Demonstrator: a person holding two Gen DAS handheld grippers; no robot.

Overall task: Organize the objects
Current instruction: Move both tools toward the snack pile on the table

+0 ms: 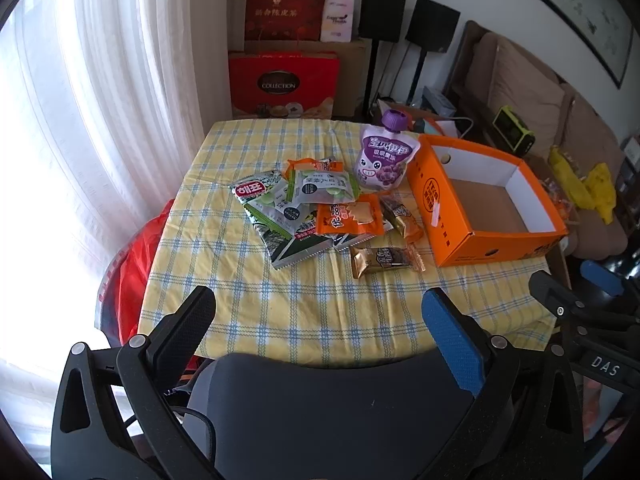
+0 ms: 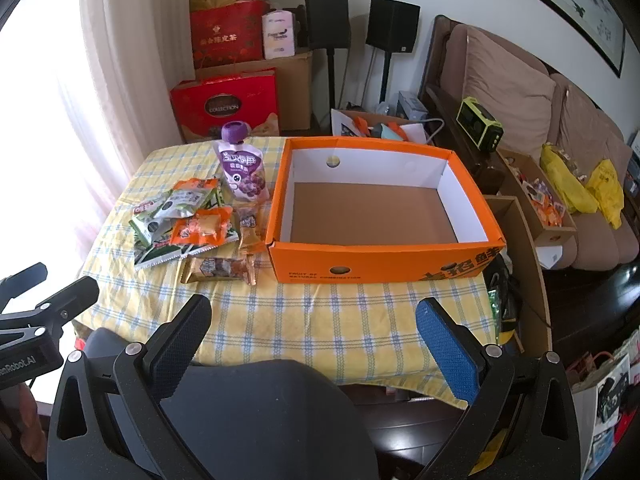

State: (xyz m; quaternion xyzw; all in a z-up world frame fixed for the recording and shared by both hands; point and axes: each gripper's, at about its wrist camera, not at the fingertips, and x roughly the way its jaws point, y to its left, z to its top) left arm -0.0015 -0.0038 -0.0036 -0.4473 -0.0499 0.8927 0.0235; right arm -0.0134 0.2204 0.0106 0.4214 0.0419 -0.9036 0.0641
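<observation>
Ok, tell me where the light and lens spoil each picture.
Left wrist view: the curtained window is blown out to white at the left, and the table edge bows from fisheye distortion. Right wrist view: the same glare washes the left side, the orange box stays sharp and evenly lit, and the corners go black.

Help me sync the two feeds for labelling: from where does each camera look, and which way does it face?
Left wrist: sits on the open left gripper, low at the near table edge, facing the pile of foil snack packets; the right gripper shows at right.
Right wrist: sits on the open right gripper, facing the empty orange cardboard box; the left gripper shows at left.
Shared: purple spouted drink pouch, yellow checked tablecloth, box, snacks.
</observation>
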